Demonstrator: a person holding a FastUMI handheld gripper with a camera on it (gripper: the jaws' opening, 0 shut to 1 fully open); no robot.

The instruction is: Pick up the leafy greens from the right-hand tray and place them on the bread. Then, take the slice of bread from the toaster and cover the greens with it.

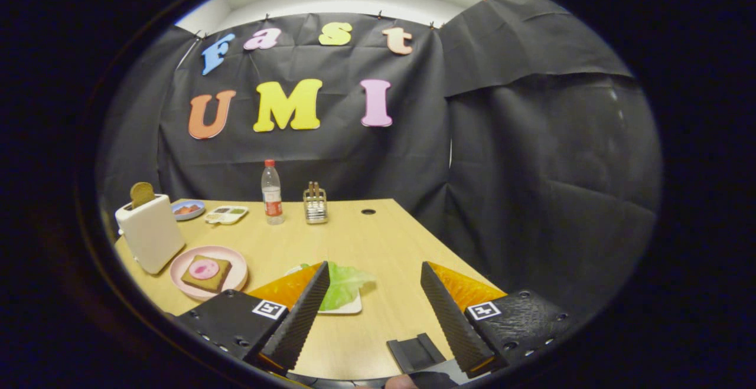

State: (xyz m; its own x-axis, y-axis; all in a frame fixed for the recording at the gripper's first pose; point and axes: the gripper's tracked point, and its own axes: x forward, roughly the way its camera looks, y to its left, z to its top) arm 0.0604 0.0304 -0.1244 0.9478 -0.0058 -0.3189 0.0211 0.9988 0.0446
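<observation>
The first step is in hand: reaching for the lettuce leaf (pixel 342 283). The gripper (pixel 375 274) is spread wide and holds nothing. The leaf is pale green and crinkled (partly hidden behind the left finger), and it lies on a small white tray (pixel 345 309), which sits to the right of the pink plate (pixel 236 271). On that plate is a toast slice (pixel 204 280) with a pink ham round (pixel 204 269). The white toaster (pixel 150 232), left of the plate, holds another slice (pixel 142 194). Next, I think, the fingers must go down over the leaf and close gently, because it looks thin and floppy
</observation>
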